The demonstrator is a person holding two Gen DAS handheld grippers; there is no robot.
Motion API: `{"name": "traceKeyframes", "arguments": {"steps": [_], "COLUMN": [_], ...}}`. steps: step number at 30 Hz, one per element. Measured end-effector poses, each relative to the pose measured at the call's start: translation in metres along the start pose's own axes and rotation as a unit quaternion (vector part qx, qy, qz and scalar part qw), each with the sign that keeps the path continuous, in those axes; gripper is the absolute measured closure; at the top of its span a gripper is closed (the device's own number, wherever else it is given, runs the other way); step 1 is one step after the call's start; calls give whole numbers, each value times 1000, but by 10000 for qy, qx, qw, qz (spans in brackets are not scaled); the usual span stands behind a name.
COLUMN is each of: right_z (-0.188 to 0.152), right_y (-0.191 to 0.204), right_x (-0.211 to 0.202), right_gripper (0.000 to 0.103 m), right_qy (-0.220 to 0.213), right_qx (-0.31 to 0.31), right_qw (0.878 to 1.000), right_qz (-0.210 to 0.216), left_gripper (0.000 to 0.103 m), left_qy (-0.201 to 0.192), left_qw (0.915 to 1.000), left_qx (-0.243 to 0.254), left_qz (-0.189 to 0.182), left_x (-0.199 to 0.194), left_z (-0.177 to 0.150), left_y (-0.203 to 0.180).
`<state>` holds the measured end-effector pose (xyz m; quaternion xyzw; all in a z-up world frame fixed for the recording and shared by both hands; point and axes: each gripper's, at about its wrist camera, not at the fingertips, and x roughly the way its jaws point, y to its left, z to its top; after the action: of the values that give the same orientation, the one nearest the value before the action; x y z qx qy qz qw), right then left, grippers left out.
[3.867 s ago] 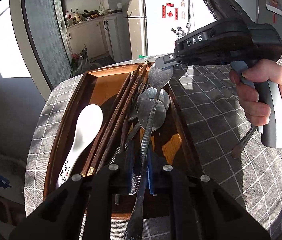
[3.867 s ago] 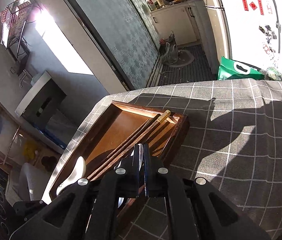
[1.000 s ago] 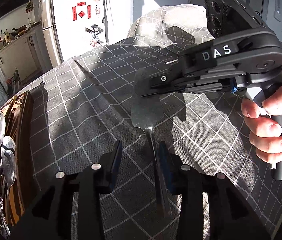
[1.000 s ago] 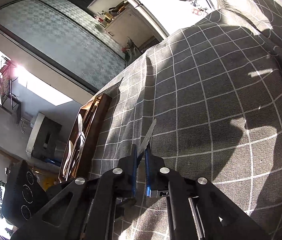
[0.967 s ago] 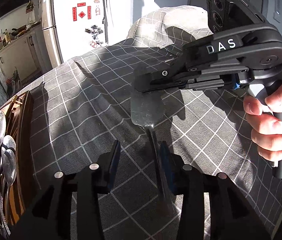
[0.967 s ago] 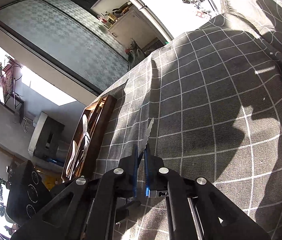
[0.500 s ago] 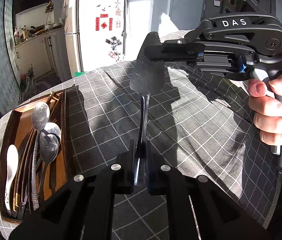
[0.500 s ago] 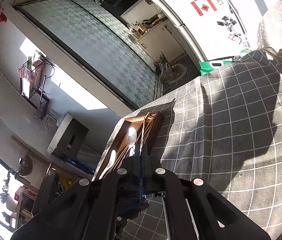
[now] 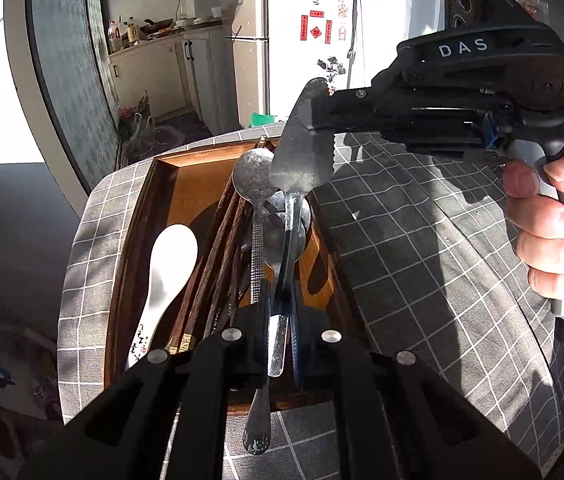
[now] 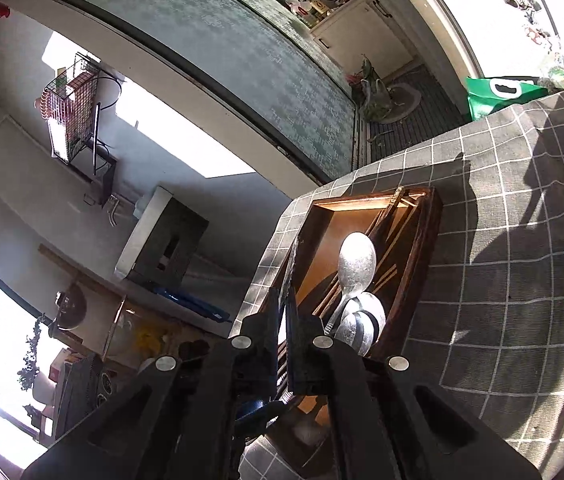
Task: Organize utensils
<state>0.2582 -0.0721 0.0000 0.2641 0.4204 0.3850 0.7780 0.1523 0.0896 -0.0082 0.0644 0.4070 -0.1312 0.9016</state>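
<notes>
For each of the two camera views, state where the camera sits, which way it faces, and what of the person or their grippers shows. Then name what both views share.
Left wrist: on the left gripper, looking down over the wooden tray; its fingers pinch the cake server handle; the right gripper and hand show.
Right wrist: on the right gripper, facing the tray and the room beyond; its fingers clamp the server's blade.
Shared: tray, metal spoons, grey checked cloth.

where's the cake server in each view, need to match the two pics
Left wrist: the cake server stands at upper centre, blade pinched by the right tool, handle in the left tool.
Right wrist: only its thin blade edge shows, rising from the closed fingers, left of centre.
Shared landmark: the wooden tray of spoons.
</notes>
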Motion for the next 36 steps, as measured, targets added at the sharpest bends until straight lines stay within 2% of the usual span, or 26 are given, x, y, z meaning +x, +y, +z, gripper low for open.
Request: {"name": "traceKeyframes", "arguments": {"steps": [4, 9, 12, 14, 17, 19, 20, 24, 26, 27, 28, 31, 33, 34, 36], "right_z": [6, 4, 1, -1, -2, -4, -5, -13, -17, -20, -23, -36, -47, -52, -64], "right_y": [-16, -25, -24, -22, -18, -17, -16, -13, -10, -8, -5, 7, 15, 18, 22], "right_x": [28, 47, 49, 47, 42, 37, 34, 27, 25, 24, 21, 13, 4, -2, -22], "right_gripper": [99, 93, 82, 69, 68, 65, 62, 51, 48, 48, 46, 34, 31, 27, 24], "right_qy": [225, 429, 569, 569, 527, 463, 436, 421, 399, 360, 294, 85, -77, -185, -565], "right_qx": [187, 232, 173, 126, 65, 2, -12, -160, -305, -397, -520, -1045, -1394, -1526, -1663], "right_qw": [9996, 9982, 9975, 9975, 9975, 9973, 9972, 9947, 9923, 9914, 9901, 9824, 9772, 9750, 9710], "right_qz": [-54, -353, -389, -394, -461, -570, -605, -919, -1134, -1193, -1270, -1546, -1599, -1605, -1625], "left_gripper": [92, 92, 93, 93, 93, 89, 86, 47, 41, 30, 25, 18, 14, 9, 7], "left_qy": [226, 384, 417, 419, 424, 415, 403, 214, 140, 23, -86, -388, -672, -827, -1166], "left_qw": [9995, 9987, 9984, 9982, 9980, 9979, 9979, 9985, 9985, 9985, 9985, 9983, 9970, 9959, 9924], "left_qx": [-183, -246, -331, -386, -426, -437, -451, -477, -501, -531, -532, -435, -359, -338, -334], "left_qz": [133, 231, 208, 186, 187, 223, 214, 145, 158, 96, 48, 19, 105, 158, 219], "left_x": [11, 24, 29, 30, 30, 29, 28, 16, 12, 7, 2, -12, -22, -28, -41], "left_z": [-2, -7, -11, -11, -8, -9, -9, -13, -15, -15, -16, -19, -21, -23, -30], "left_y": [19, 24, 27, 29, 27, 26, 26, 23, 21, 21, 20, 15, 11, 9, 6]}}
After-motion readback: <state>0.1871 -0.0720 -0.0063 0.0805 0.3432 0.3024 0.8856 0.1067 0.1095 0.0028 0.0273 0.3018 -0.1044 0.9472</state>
